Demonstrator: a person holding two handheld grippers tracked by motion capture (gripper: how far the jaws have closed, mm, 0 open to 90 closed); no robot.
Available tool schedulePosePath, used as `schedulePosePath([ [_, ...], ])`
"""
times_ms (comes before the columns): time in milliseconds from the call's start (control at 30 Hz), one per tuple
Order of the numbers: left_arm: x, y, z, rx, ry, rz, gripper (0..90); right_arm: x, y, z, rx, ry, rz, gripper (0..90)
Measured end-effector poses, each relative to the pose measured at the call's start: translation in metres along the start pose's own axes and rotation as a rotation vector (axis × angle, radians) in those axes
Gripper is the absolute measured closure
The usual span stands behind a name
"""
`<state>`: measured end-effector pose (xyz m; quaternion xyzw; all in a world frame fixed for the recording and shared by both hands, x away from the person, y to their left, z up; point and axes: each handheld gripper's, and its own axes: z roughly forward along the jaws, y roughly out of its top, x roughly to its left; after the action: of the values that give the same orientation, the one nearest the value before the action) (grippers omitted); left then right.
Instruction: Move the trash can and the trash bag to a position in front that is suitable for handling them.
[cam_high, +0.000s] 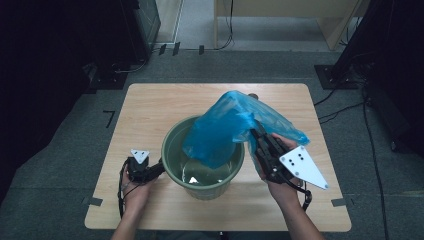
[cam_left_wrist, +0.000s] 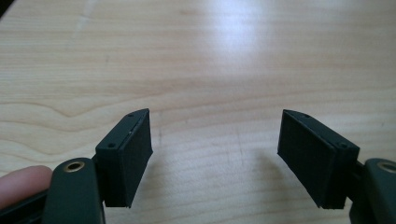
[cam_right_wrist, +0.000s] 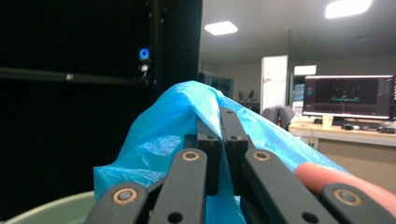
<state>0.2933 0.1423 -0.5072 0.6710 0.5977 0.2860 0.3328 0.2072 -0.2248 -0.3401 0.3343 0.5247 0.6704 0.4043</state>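
A green plastic bin stands near the front middle of the wooden table. A blue plastic bag hangs over its right rim and droops into it. My right gripper is shut on the bag at the bin's right side, holding it up; in the right gripper view the bag is pinched between the closed jaws of my right gripper. My left gripper lies low at the bin's left side. In the left gripper view my left gripper stands open over bare wood.
The bin's rim shows at the bottom left of the right gripper view. Grey carpet surrounds the table, with dark stands and cables at the back corners. A light wooden bench stands far behind.
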Motion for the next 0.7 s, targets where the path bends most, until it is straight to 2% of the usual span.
schedulePosePath([
  [167,0.005,0.021,-0.027,-0.157,-0.006,-0.080,26.3,0.006,-0.006,0.014,0.064,0.028,-0.010,90.0],
  [233,0.004,0.027,-0.039,-0.220,-0.007,-0.089,26.4,0.009,-0.007,0.018,0.082,0.031,-0.012,90.0],
  [267,0.002,0.031,-0.049,-0.274,-0.014,-0.081,26.4,0.010,-0.007,0.020,0.087,0.035,-0.016,90.0],
  [467,-0.006,0.052,-0.088,-0.428,-0.043,-0.088,26.5,0.015,-0.011,0.029,0.111,0.045,-0.033,89.3],
  [600,-0.017,0.067,-0.115,-0.507,-0.080,-0.052,26.5,0.018,-0.013,0.033,0.130,0.056,-0.030,88.6],
  [700,-0.032,0.078,-0.134,-0.554,-0.143,0.003,26.4,0.021,-0.014,0.037,0.142,0.068,-0.038,88.0],
])
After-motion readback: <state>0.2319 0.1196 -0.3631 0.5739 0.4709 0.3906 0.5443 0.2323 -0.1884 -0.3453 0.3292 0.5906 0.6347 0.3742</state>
